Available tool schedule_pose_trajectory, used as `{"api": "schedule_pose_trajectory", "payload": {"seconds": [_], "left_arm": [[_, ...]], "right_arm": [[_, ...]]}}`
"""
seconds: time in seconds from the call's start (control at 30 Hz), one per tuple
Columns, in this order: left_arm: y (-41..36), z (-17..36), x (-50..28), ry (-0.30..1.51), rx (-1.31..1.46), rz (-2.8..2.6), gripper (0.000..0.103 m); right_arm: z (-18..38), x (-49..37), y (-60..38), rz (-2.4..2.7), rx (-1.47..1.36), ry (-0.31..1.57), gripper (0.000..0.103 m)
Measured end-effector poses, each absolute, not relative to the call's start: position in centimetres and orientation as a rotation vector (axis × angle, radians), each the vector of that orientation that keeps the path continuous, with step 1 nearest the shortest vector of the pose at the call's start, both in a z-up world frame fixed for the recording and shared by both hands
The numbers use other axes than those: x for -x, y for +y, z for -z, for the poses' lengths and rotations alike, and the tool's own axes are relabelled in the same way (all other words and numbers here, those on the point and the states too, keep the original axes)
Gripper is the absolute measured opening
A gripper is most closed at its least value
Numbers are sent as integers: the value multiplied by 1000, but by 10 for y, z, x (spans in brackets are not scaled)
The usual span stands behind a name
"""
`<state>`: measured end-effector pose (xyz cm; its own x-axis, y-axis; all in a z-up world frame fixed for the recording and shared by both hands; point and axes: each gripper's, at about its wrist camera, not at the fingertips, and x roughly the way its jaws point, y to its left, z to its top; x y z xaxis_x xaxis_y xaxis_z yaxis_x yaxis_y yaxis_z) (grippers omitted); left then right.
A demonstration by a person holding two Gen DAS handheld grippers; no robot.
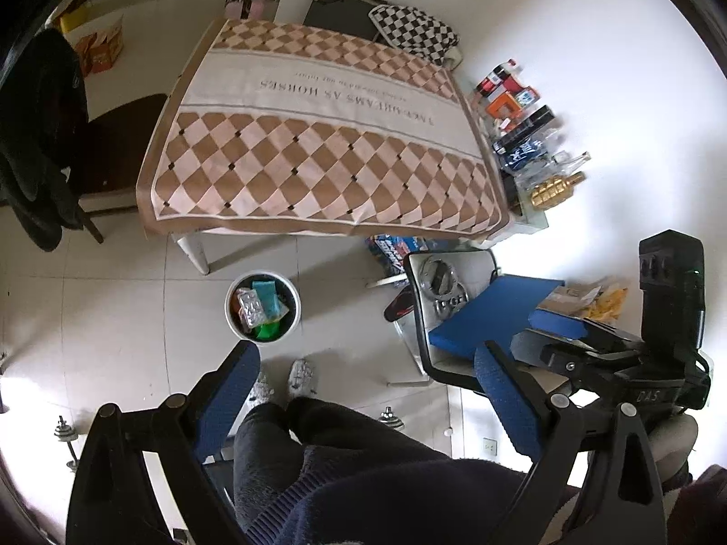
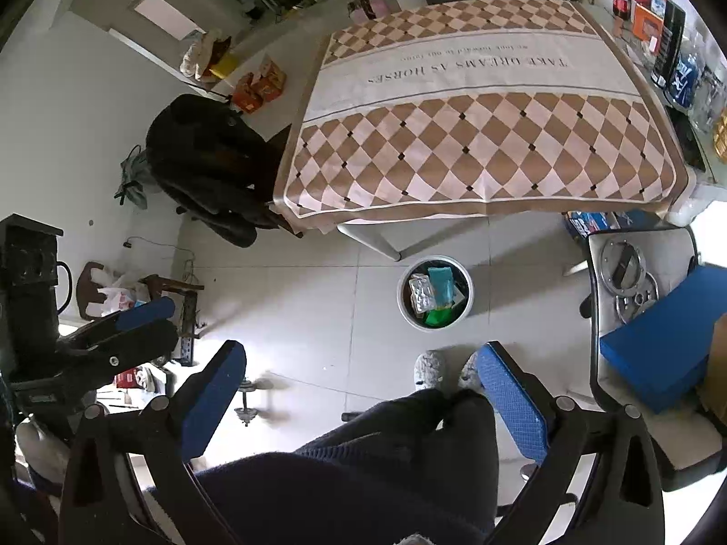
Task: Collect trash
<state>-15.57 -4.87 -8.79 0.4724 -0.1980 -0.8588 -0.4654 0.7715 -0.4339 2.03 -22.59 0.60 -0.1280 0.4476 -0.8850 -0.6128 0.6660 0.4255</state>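
A white round trash bin [image 1: 262, 309] stands on the tiled floor in front of the table; it also shows in the right wrist view [image 2: 435, 293]. It holds a blister pack, a teal packet and green wrappers. My left gripper [image 1: 368, 363] is open and empty, held high above the floor, near the bin. My right gripper [image 2: 361, 363] is open and empty, also high up. Each gripper shows in the other's view at the edge. The checkered tablecloth [image 1: 318, 145] on the table has nothing on it.
A chair [image 1: 454, 318] with a blue board and metal discs stands on the right. Boxes and bottles [image 1: 522, 127] line the table's right edge by the wall. A dark jacket [image 2: 209, 163] hangs on a chair at the left. The person's legs and slippers are below.
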Motion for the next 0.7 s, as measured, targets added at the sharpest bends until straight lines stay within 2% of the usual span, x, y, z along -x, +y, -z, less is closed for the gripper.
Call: {"api": "schedule_pose_trajectory", "payload": {"seconds": [0.7], "left_arm": [[-57, 83, 153, 1076, 694, -157, 97]], "right_arm": [[-16, -25, -243, -907, 159, 1425, 103]]}}
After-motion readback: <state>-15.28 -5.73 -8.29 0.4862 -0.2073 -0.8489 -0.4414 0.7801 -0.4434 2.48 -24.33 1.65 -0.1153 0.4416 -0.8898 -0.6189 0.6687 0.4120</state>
